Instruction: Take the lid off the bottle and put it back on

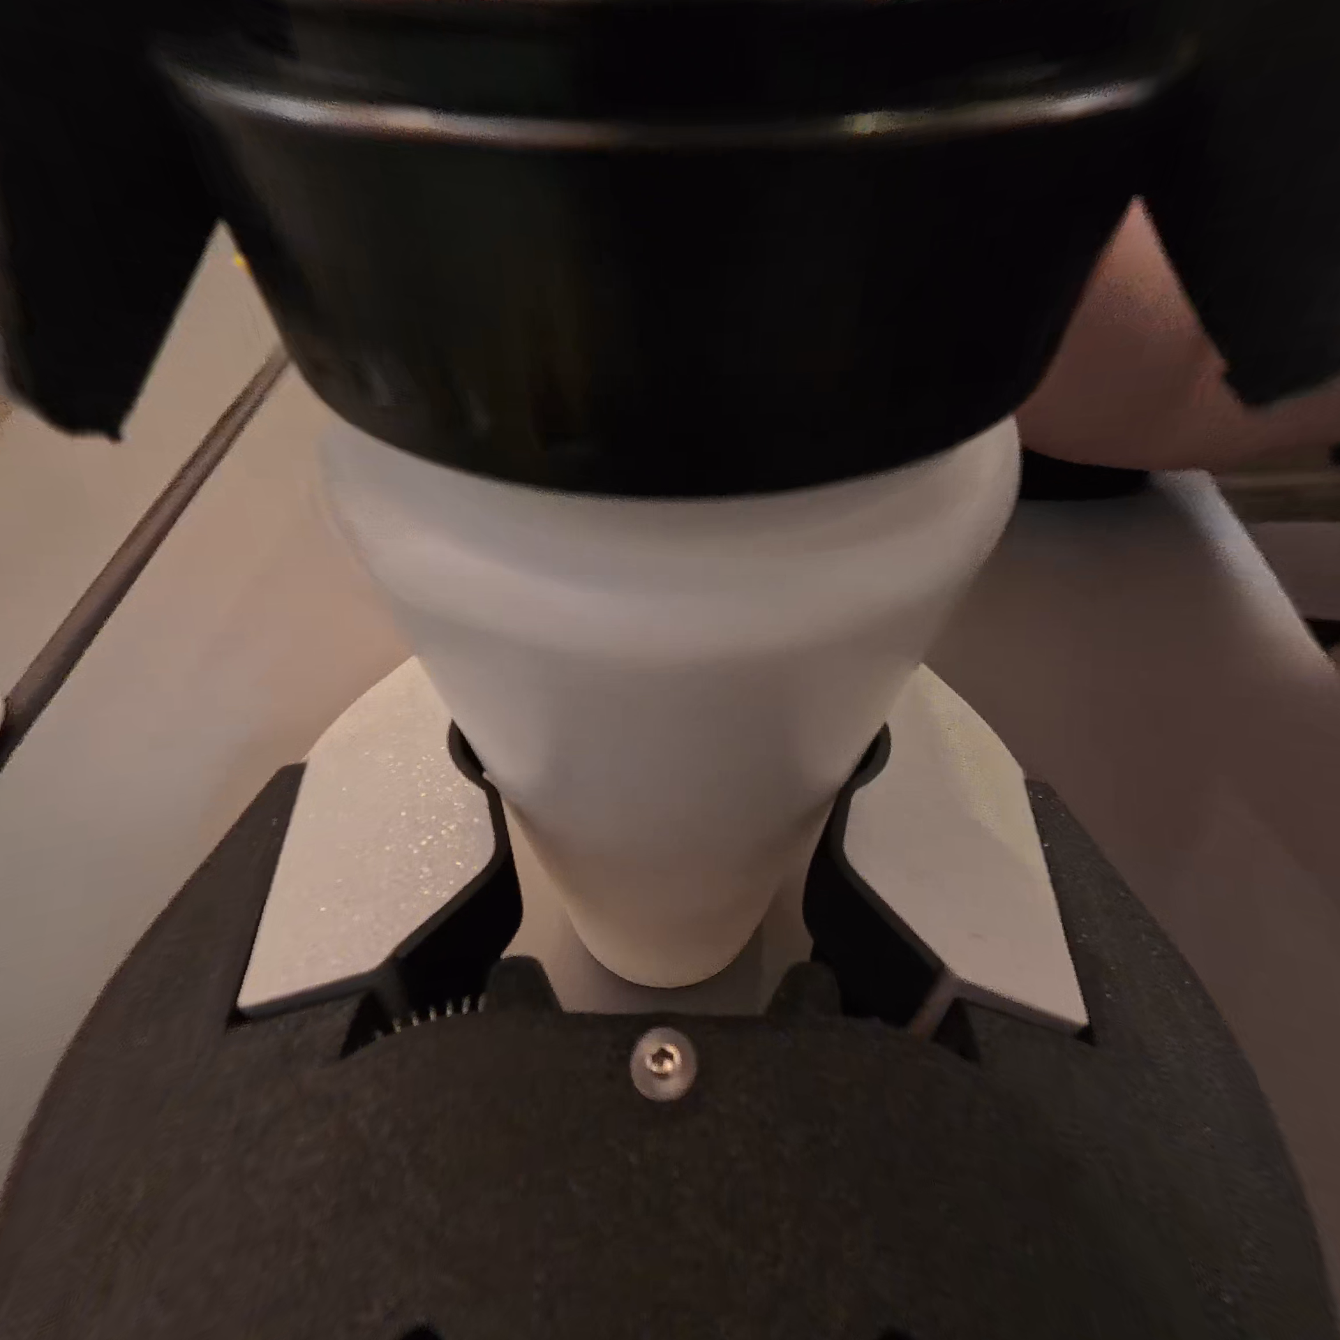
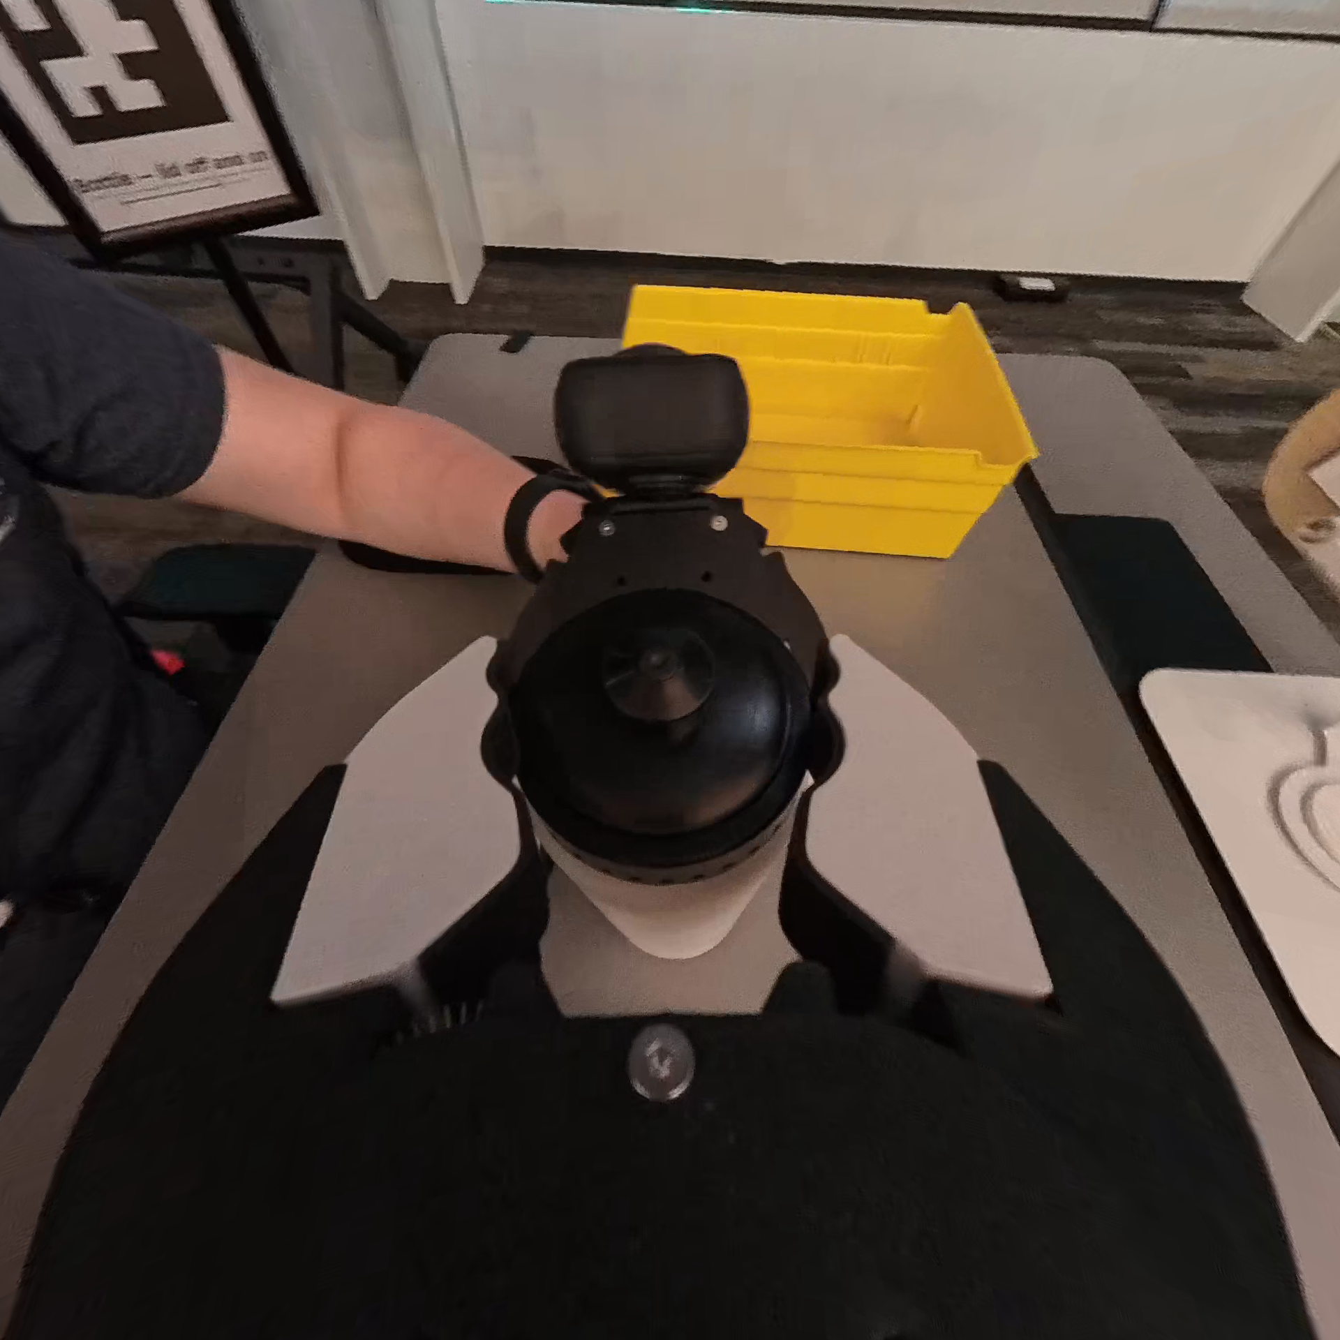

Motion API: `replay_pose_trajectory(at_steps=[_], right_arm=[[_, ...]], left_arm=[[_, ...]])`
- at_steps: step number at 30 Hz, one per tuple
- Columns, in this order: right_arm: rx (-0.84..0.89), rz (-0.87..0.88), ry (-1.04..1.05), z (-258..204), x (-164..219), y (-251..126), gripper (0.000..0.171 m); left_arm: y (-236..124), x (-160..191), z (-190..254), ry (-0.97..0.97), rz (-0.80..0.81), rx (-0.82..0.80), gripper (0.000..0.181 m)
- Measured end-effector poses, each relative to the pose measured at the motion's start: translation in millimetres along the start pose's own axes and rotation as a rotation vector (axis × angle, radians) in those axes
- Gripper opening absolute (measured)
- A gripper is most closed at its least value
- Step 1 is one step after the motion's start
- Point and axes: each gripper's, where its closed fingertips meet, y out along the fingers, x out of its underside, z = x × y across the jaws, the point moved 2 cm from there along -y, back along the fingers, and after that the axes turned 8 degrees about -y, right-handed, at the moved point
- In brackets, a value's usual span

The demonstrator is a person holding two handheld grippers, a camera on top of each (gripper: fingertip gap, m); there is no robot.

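Your left tongs (image 1: 667, 819) grip the white bottle (image 1: 667, 689) upright on the table (image 2: 1015, 652). Your right tongs (image 2: 663, 732) clamp the black lid (image 2: 656, 739), seated on the neck. Whether it's coming off or going back on: cannot tell.

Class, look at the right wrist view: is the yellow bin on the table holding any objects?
No. The yellow bin behind the bottle shows only its bare ribbed inside.

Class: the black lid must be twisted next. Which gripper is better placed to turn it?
Likely the right gripper: its fingers flank the lid from above, while the left gripper clamps the white bottle body below.
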Motion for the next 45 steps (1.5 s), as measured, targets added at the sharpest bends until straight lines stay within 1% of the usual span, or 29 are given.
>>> replay_pose_trajectory(at_steps=[3, 5, 8, 10, 13, 15, 17, 20, 21, 22, 26, 29, 31, 32, 34, 36, 37, 40, 41, 42, 44, 45], right_arm=[[-0.167, 0.062, -0.090, -25.7, -2.8, -6.8, 0.079], [-0.256, 0.109, -0.111, -37.8, -4.8, -9.6, 0.079], [-0.329, 0.161, -0.102, -46.2, -7.4, -8.3, 0.080], [-0.302, 0.186, -0.086, -40.5, -9.8, -7.3, 0.080], [-0.133, 0.187, -0.058, -14.7, -11.5, -5.8, 0.090], [-0.013, 0.157, -0.035, 3.5, -9.9, -8.5, 0.092], [0.097, 0.149, -0.024, 18.1, -10.7, -11.9, 0.093], [0.166, 0.116, 0.003, 27.2, -9.0, -11.0, 0.090], [0.157, 0.084, 0.000, 25.8, -5.5, -8.8, 0.080], [0.144, 0.050, 0.000, 23.8, -1.6, -6.6, 0.073], [0.110, 0.034, -0.006, 17.6, -1.6, -8.3, 0.073], [-0.004, 0.066, -0.086, 0.0, -3.8, -11.9, 0.073], [-0.094, 0.130, -0.123, -11.8, -5.9, -14.0, 0.072], [-0.112, 0.152, -0.118, -13.3, -6.5, -13.7, 0.071], [-0.067, 0.125, -0.060, -5.2, -5.8, -11.5, 0.074], [0.053, 0.036, 0.012, 10.3, -0.8, -10.3, 0.090], [0.100, -0.008, 0.021, 14.9, 2.2, -10.5, 0.092], [0.178, -0.086, 0.083, 21.1, 5.3, -8.7, 0.089], [0.202, -0.100, 0.108, 23.5, 5.3, -8.1, 0.080], [0.218, -0.110, 0.126, 25.3, 5.4, -7.9, 0.075], [0.186, -0.121, 0.099, 19.9, 5.2, -8.1, 0.076], [0.141, -0.118, 0.058, 13.2, 4.4, -9.1, 0.076]], left_arm=[[3.9, 0.1, 23.2, 0.049, -0.018, 0.113, 0.099], [6.1, 0.8, 36.2, 0.060, -0.026, 0.182, 0.099], [10.2, 1.0, 42.8, 0.068, -0.020, 0.203, 0.100], [10.4, 0.2, 35.6, 0.043, -0.018, 0.167, 0.100], [7.9, -1.4, 14.7, 0.005, -0.001, 0.061, 0.099], [5.2, -1.4, 0.9, -0.032, 0.014, -0.001, 0.099], [2.4, -1.1, -11.8, -0.069, 0.027, -0.060, 0.099], [-1.0, -0.5, -23.7, -0.115, 0.035, -0.115, 0.099], [-1.6, -0.4, -24.9, -0.121, 0.035, -0.118, 0.099], [-1.9, -0.3, -24.9, -0.121, 0.035, -0.116, 0.099], [-0.8, 0.1, -17.8, -0.083, 0.025, -0.080, 0.099], [2.6, -0.7, -1.2, -0.021, 0.021, 0.002, 0.099], [4.4, -0.3, 9.4, 0.001, 0.017, 0.059, 0.099], [5.1, -0.3, 9.6, -0.006, 0.019, 0.062, 0.100], [4.2, -0.8, 1.1, -0.029, 0.029, 0.018, 0.100], [0.4, -0.9, -11.7, -0.046, 0.032, -0.056, 0.100], [-1.4, -1.0, -17.2, -0.058, 0.036, -0.086, 0.099], [-3.9, -0.9, -27.2, -0.112, 0.046, -0.131, 0.100], [-3.7, -0.5, -27.7, -0.115, 0.042, -0.133, 0.099], [-3.5, 0.0, -27.1, -0.110, 0.037, -0.132, 0.100], [-2.7, -0.1, -20.8, -0.074, 0.030, -0.099, 0.099], [-1.7, -0.2, -13.1, -0.046, 0.027, -0.055, 0.099]])
